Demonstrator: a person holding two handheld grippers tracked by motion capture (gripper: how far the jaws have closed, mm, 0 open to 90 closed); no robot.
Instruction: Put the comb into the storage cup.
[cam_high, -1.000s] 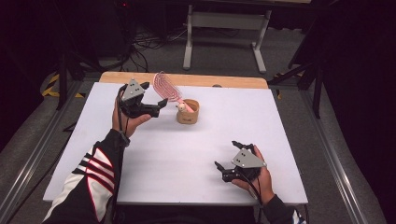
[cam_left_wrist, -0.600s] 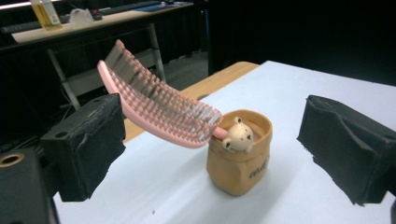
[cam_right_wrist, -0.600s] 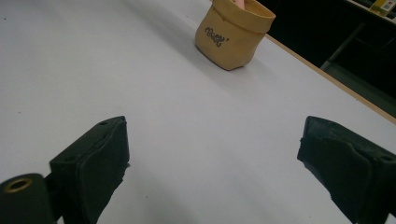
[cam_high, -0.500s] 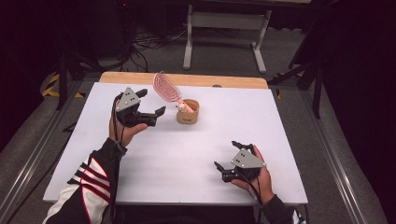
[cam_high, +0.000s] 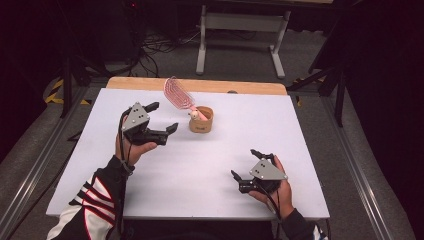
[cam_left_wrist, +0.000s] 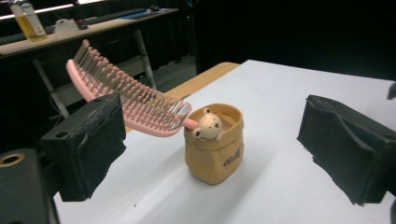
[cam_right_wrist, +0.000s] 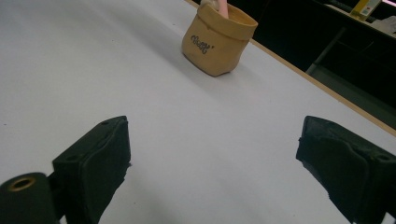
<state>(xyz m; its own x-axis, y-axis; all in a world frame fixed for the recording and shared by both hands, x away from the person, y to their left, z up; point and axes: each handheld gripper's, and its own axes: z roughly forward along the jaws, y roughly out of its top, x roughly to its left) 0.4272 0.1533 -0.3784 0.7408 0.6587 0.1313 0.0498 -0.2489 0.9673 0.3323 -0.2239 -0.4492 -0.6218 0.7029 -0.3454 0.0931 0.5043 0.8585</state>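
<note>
Hairbrush standing in the tan pouch

Pink hairbrush (cam_high: 179, 93) stands handle-down in the tan pouch (cam_high: 201, 119), head tilted up and away, a small bear figure (cam_left_wrist: 208, 126) at the pouch rim. I hold my left gripper (cam_high: 162, 120) just beside the pouch, jaws wide, gripping nothing. My right gripper (cam_high: 246, 165) sits well apart from the pouch, jaws also wide, over the white table (cam_high: 300, 130).

Bright evenly lit white table (cam_high: 200, 165), dark surroundings, soft shadows, near fingers (cam_left_wrist: 84, 144) slightly blurred
</note>
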